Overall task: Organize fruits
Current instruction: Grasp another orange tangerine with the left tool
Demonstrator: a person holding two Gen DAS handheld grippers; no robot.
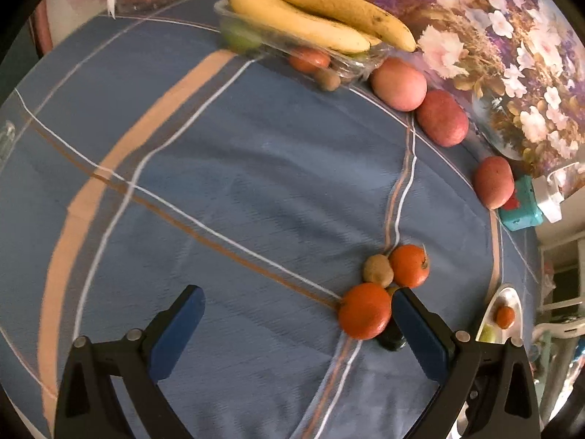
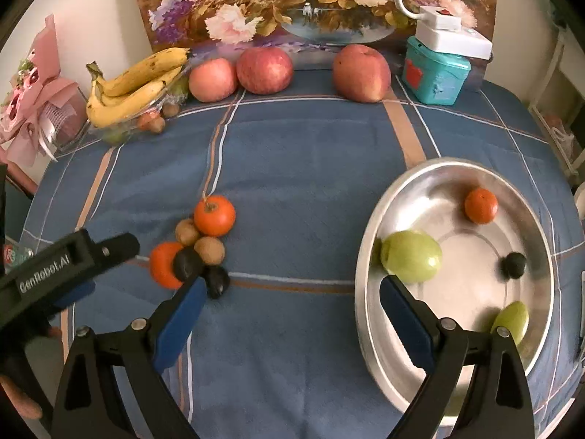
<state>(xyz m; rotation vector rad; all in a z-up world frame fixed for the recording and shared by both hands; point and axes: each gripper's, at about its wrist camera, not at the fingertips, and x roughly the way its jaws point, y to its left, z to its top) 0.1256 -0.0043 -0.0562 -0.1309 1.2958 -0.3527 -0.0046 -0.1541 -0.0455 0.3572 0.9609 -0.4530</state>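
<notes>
A small cluster of fruit (image 2: pixel 197 247), oranges, kiwis and dark plums, is lying mid-table on the blue checked cloth (image 2: pixel 292 168). The left gripper (image 1: pixel 298 314) is hovering just beside it with jaws spread wide and nothing between them. The right gripper (image 2: pixel 292 300) is likewise gaping, its right finger hanging over the steel bowl (image 2: pixel 369 329), which is holding a green apple (image 2: pixel 411 256).

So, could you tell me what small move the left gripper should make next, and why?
Probably shift the left gripper sideways so the near orange sits between its open fingers, then close. That orange now lies just inside one finger, in a loose cluster on the cloth, while the metal bowl already holds an orange.
</notes>
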